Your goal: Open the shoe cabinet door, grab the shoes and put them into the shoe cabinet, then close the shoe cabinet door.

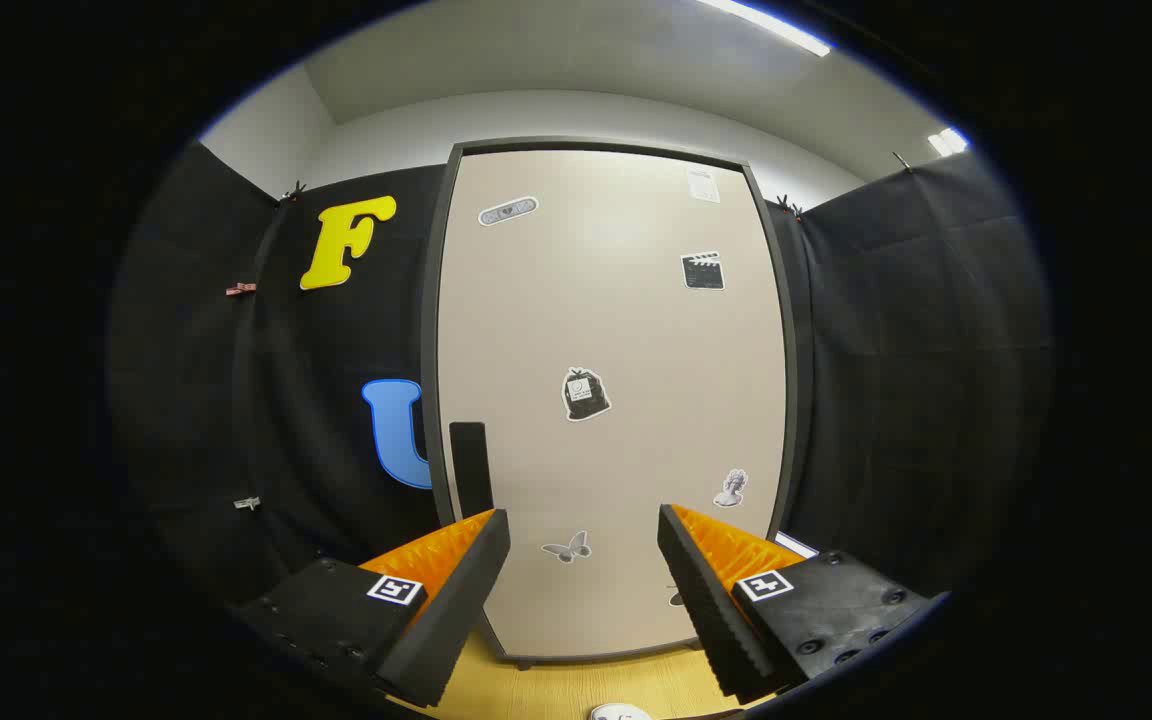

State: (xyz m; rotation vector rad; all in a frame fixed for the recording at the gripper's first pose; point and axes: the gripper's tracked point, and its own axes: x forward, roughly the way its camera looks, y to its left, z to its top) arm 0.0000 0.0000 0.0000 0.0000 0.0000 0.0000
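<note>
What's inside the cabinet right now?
Can't tell: the door is shut, covering the interior. Only stickers and a dark handle show on its front. The gripper hangs open ahead of it, jaws holding nothing.

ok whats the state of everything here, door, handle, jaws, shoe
shoe cabinet door: shut, flush in its dark frame, stickers on its face
door handle: dark upright bar at the door's left edge, untouched, beyond the left finger
gripper: jaws open, nothing between them, facing the door
shoe: only a white bit shows on the wooden floor below the fingers
</note>
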